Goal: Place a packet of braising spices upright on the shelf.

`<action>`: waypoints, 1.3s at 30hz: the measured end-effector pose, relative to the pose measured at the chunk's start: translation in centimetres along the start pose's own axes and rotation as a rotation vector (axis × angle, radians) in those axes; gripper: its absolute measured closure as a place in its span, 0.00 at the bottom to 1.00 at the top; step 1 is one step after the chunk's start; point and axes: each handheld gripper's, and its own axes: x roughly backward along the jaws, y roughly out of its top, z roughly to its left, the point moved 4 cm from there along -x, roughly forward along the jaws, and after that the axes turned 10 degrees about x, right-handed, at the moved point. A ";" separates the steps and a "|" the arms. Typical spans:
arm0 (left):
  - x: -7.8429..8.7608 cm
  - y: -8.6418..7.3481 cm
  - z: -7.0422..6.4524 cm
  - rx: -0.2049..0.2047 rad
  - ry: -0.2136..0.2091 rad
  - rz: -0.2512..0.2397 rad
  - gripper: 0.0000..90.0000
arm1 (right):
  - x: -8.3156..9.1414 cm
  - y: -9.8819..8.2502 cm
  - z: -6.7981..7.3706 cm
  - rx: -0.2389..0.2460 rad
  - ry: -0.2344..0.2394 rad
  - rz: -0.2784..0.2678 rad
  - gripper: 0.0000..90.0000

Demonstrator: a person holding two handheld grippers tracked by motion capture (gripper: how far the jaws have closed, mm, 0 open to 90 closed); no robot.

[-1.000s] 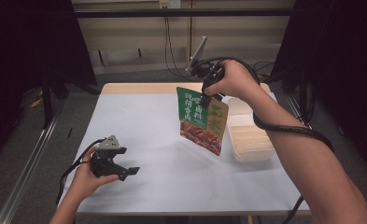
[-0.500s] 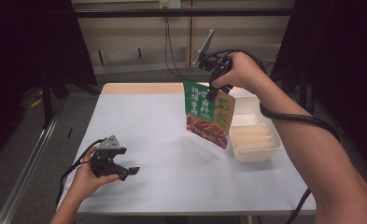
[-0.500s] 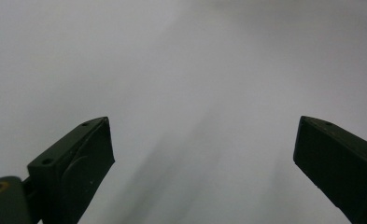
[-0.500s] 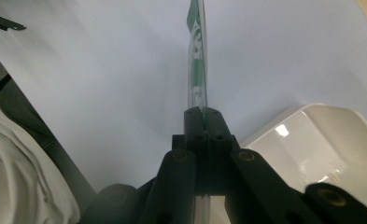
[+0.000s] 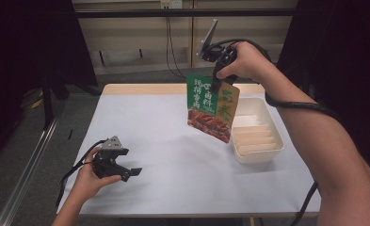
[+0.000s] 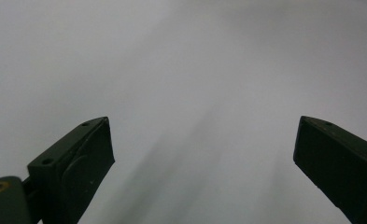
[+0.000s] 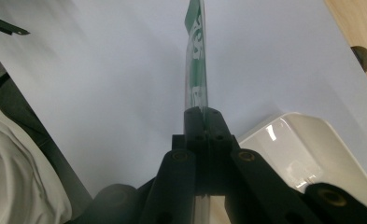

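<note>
We are seeing the right gripper (image 5: 214,84) pinching a pouch (image 5: 213,107) hanging below its jaws, left gripper (image 5: 126,173) gaping wide, holding nothing.

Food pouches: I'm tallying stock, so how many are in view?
1. The food pouch hangs from the right hand-held gripper, above the table beside the white tray.
</note>
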 end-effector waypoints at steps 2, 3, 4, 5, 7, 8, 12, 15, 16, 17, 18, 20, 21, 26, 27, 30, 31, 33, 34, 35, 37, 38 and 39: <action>-0.1 -0.1 0.0 0.002 0.004 0.009 0.05 | 0.2 0.0 -0.3 0.006 -0.001 -0.005 1.00; -0.1 -0.1 0.0 0.000 0.003 0.010 0.05 | 0.3 0.0 -0.5 0.003 0.000 -0.014 1.00; -0.2 -0.1 0.0 0.000 0.001 0.009 0.05 | 0.4 0.0 -0.8 0.010 -0.005 -0.017 1.00; -0.2 -0.1 0.0 0.000 0.001 0.009 0.05 | 0.7 -0.1 -1.1 0.003 -0.008 -0.019 1.00; -0.1 -0.1 0.0 -0.001 0.006 0.015 0.05 | 0.9 -0.2 -1.5 0.008 -0.010 -0.022 1.00; -0.1 -0.1 -0.1 0.000 0.003 0.013 0.05 | 1.0 -0.2 -1.6 0.009 -0.011 -0.024 1.00; 0.2 -0.1 0.1 0.008 0.001 0.000 0.05 | 1.1 -0.6 -2.5 0.008 -0.023 -0.017 1.00; 0.2 -0.1 0.1 0.013 -0.004 -0.002 0.05 | 1.1 -0.8 -3.0 0.021 -0.033 -0.006 1.00; 0.2 -0.1 0.1 0.013 -0.003 -0.001 0.05 | 1.1 -0.9 -3.2 0.023 -0.033 -0.003 1.00; 0.2 -0.1 0.1 0.013 -0.003 -0.001 0.05 | 1.1 -0.9 -3.2 0.023 -0.033 -0.003 1.00; 0.2 -0.1 0.2 0.012 -0.004 -0.001 0.05 | 1.2 -1.0 -3.4 0.023 -0.039 -0.001 1.00; 0.2 0.0 0.2 0.011 -0.003 0.000 0.05 | 1.3 -1.2 -3.8 0.018 -0.030 -0.004 1.00; 0.2 0.0 0.2 0.011 -0.002 0.000 0.05 | 1.4 -1.3 -4.1 0.010 -0.033 -0.008 1.00; 0.1 -0.1 0.3 0.014 -0.002 0.005 0.05 | 2.0 -1.8 -5.1 -0.006 -0.025 -0.017 1.00; 0.1 -0.2 0.4 0.017 0.002 0.009 0.05 | 2.3 -2.0 -5.5 -0.016 -0.034 -0.013 1.00; 0.0 -0.2 0.5 0.023 0.000 0.008 0.05 | 2.6 -2.2 -5.9 -0.007 -0.039 -0.025 1.00; 0.0 -0.2 0.5 0.026 -0.003 0.006 0.05 | 2.8 -2.2 -6.0 -0.013 -0.035 -0.026 1.00; -0.1 -0.3 0.6 0.026 -0.005 0.004 0.05 | 3.1 -2.4 -6.3 -0.011 -0.043 -0.026 1.00; 0.0 -0.2 0.6 0.025 -0.006 0.004 0.05 | 3.3 -2.6 -6.6 -0.012 -0.046 -0.028 1.00; 0.0 -0.2 0.6 0.026 -0.004 0.004 0.05 | 3.3 -2.6 -6.6 -0.012 -0.046 -0.028 1.00; 0.0 -0.2 0.6 0.027 -0.005 0.003 0.05 | 3.5 -2.9 -7.1 -0.017 -0.057 -0.025 1.00; 0.0 -0.2 0.6 0.026 -0.005 0.003 0.05 | 3.5 -2.9 -7.1 -0.017 -0.057 -0.025 1.00; 0.0 -0.2 0.6 0.027 -0.003 0.002 0.05 | 3.5 -3.0 -7.2 -0.026 -0.059 -0.030 1.00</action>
